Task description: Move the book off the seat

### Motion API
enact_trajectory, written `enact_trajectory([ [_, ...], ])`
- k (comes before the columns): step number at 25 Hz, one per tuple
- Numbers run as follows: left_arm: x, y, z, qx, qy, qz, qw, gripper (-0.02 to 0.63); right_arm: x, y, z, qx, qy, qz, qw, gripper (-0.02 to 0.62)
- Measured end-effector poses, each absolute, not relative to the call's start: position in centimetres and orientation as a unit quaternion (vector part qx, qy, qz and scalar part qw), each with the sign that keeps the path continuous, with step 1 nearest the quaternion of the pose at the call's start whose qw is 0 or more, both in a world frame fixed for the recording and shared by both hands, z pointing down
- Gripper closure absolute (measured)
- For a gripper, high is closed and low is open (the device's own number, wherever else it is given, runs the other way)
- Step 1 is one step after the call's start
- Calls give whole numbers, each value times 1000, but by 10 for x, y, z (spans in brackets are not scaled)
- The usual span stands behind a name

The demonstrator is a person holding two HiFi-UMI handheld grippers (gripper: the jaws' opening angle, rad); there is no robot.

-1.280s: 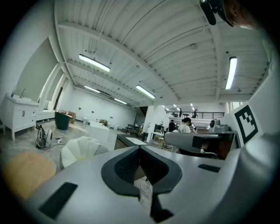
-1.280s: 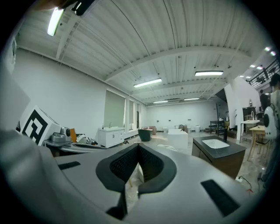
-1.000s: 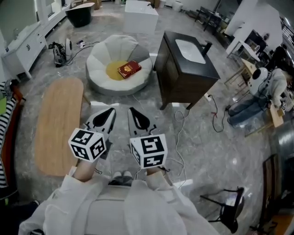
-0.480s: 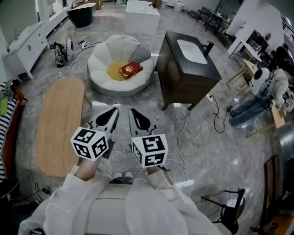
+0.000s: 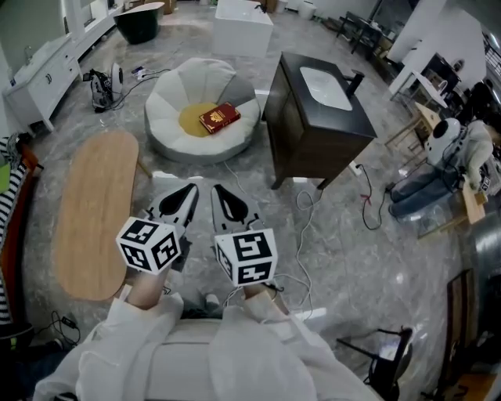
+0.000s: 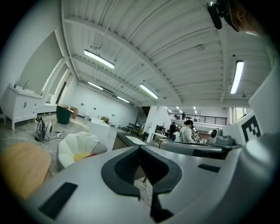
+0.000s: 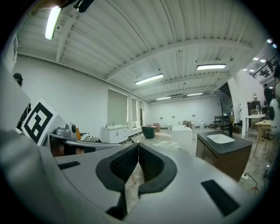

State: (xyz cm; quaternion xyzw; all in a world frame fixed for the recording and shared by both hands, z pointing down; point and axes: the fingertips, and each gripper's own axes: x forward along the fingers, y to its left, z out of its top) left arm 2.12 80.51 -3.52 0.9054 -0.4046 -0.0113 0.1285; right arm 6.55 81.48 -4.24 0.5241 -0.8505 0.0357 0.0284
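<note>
Red book [image 5: 220, 117] on white seat [image 5: 167, 100], title unreadable

There are two grippers: the left gripper [image 5: 190, 189] and the right gripper [image 5: 215, 189], each with one marker cube [image 5: 150, 244]. Ahead of their tips sits one white seat [image 5: 176, 90] holding one red book [image 5: 220, 117]. Left of the left gripper lies one oval wooden table [image 5: 98, 211]. Ahead and right of the right gripper stands one dark cabinet [image 5: 313, 137] with one white basin [image 5: 323, 86]. Farther ahead are one white block [image 5: 243, 23] and one dark tub [image 5: 139, 19]. Far to the right gripper's right is one seated person [image 5: 454, 149].
</note>
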Motion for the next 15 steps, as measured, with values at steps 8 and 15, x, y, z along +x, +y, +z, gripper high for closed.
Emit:
enact_trajectory([
  [8, 24, 775, -20, 900, -411, -5, 145, 600, 76, 787, -21, 526, -847, 56, 47, 583],
  [15, 19, 697, -16, 907, -394, 5, 145, 600, 67, 706, -18, 530, -845, 63, 37, 583],
])
